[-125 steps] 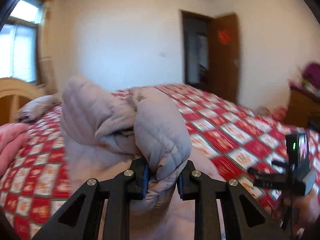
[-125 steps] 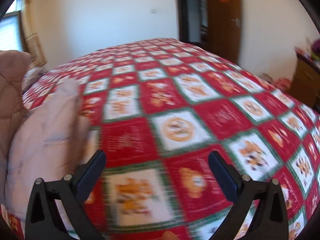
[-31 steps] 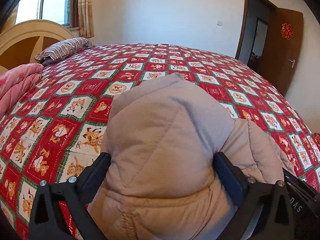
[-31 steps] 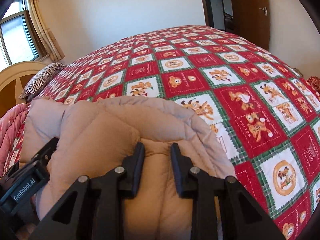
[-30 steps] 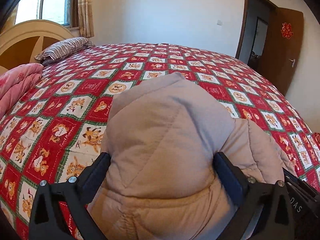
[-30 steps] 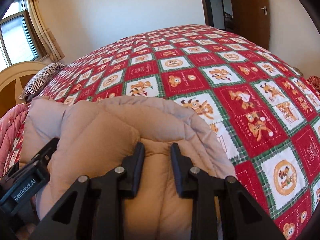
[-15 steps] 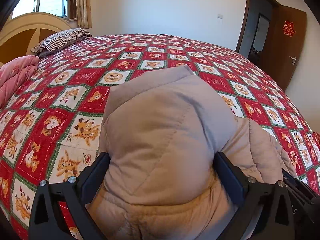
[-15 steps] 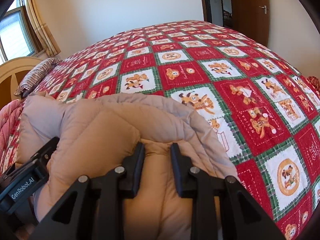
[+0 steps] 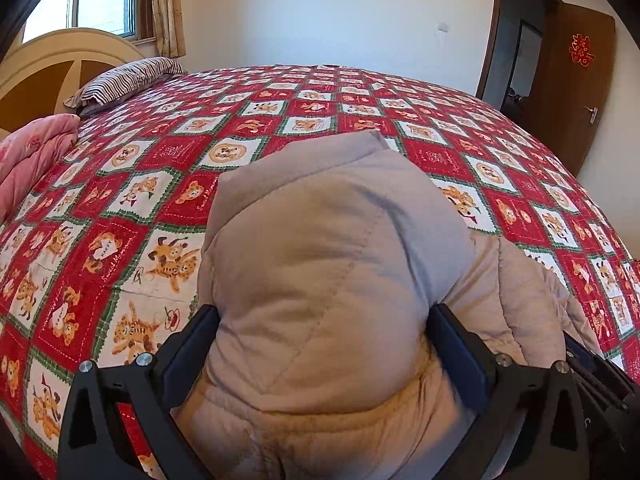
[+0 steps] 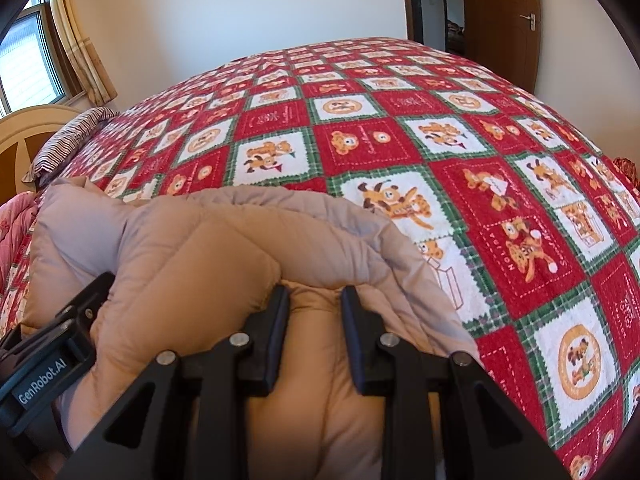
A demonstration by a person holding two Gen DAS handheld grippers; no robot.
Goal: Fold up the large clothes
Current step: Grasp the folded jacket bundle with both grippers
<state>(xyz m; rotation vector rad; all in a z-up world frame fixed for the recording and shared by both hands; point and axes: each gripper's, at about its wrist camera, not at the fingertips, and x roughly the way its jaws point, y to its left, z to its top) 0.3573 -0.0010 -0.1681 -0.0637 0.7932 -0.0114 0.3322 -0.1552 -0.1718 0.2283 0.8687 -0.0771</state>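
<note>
A beige quilted down jacket (image 9: 328,272) lies bundled on the red patterned bedspread (image 9: 280,120), close to the near edge of the bed. My left gripper (image 9: 320,344) is spread wide, its jaws on either side of the thick bundle. My right gripper (image 10: 314,312) is shut on a fold of the jacket (image 10: 224,248), just right of the left gripper (image 10: 52,356), which shows at the lower left of the right wrist view. The right gripper's body (image 9: 600,384) shows at the left wrist view's lower right.
A striped pillow (image 9: 124,78) and a wooden headboard (image 9: 44,68) are at the far left. A pink quilt (image 9: 28,160) lies at the left edge. A brown door (image 9: 576,84) stands at the far right.
Both grippers have edged forward with the jacket bundle over the last second. The grips are unchanged. About four seconds ago the left gripper pinched a raised fold and the right was open and empty.
</note>
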